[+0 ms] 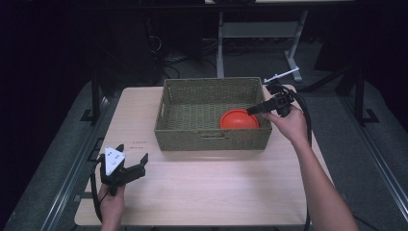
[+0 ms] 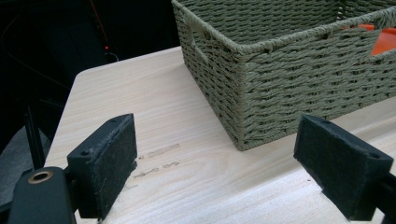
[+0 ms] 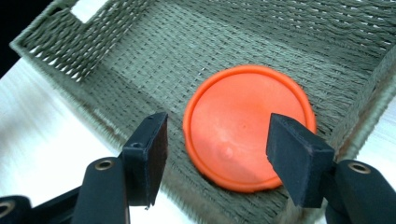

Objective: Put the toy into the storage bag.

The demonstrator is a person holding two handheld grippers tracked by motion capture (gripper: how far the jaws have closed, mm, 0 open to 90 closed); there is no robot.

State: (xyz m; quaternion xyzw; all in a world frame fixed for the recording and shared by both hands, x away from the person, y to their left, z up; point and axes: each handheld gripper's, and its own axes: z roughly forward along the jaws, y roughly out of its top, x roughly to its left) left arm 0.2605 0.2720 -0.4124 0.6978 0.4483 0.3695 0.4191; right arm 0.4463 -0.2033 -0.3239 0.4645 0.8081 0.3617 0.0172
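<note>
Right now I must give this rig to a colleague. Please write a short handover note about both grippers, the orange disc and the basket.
Left gripper: open, nothing between its jaws, near the table's front left corner.
Right gripper: open above the basket's right side, holding nothing.
Orange disc: lying flat on the basket floor, near the right front corner.
Done: disc is in the basket.
Left: probably only to draw the right gripper away.
</note>
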